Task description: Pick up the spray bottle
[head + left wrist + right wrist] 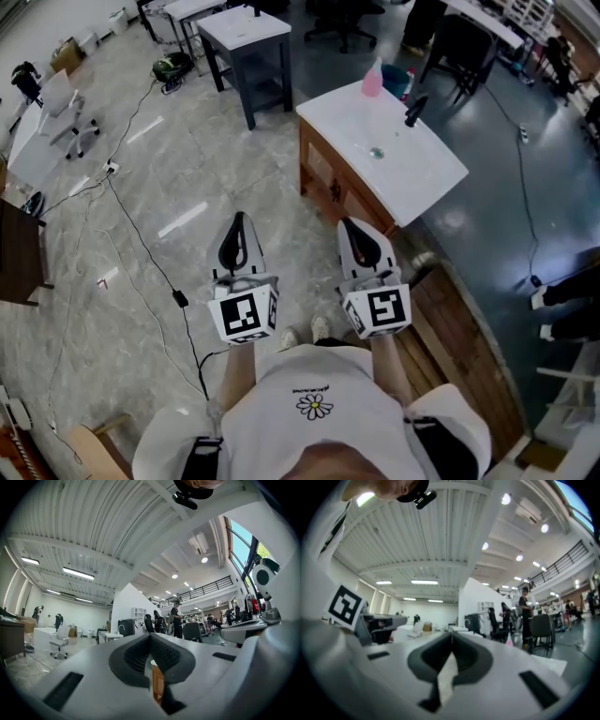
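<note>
Left gripper [240,217] and right gripper [351,224] are clenched, empty. Step nearer the pink spray bottle [372,79] and spread the jaws first.

A grey marble floor [187,169] lay under a dark-legged table [246,28] and a white-topped wooden counter [427,178]; strip lights [77,573] lined the ribbed ceiling.

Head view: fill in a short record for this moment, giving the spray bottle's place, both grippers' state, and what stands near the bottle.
spray bottle: pink, upright, at the far edge of the white countertop
near it: black faucet, sink drain
left gripper: jaws together, empty, over the floor
right gripper: jaws together, empty, well short of the bottle
task state: bottle not yet picked up
</note>
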The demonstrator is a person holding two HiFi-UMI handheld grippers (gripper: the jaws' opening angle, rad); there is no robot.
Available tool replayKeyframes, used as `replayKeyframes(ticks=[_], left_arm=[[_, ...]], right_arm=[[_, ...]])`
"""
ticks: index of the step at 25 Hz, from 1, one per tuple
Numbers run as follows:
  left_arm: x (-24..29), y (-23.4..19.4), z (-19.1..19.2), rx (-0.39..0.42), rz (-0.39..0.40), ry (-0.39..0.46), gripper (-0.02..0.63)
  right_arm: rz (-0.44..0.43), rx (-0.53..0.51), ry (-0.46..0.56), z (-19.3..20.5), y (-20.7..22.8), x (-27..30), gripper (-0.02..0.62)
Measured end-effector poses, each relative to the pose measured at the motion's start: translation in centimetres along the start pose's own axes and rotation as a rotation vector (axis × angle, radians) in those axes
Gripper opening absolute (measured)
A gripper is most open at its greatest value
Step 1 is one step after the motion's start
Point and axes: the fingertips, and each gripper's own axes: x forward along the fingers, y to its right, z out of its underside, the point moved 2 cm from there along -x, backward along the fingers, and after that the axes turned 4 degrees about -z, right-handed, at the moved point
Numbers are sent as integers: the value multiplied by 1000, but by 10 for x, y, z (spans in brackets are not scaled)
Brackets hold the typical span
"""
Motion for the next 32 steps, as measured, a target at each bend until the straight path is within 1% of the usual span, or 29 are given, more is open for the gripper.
replayKeyframes(ticks=[10, 16, 20, 24, 27, 29, 32], left_arm=[[19, 24, -2, 7, -5, 15, 18], [34, 34, -4, -28, -34, 42, 18], [46, 42, -2, -22, -29, 46, 18], [69, 45, 0, -30, -14, 63, 18], [92, 44, 3, -42, -1, 77, 18], [107, 43, 6, -39, 12, 77, 18], [127, 39, 13, -37, 36, 64, 18]], right_arm=[[-2, 25, 8, 4, 33, -1, 30], [-17, 9, 14, 7, 56, -3, 29], [-9, 4, 7, 10, 69, -2, 29], [-3, -17, 11, 8, 79, 11, 30], [0, -56, 14, 5, 86, 27, 29], [9, -71, 10, 5, 91, 39, 29], [19, -66, -12, 10, 94, 59, 29]])
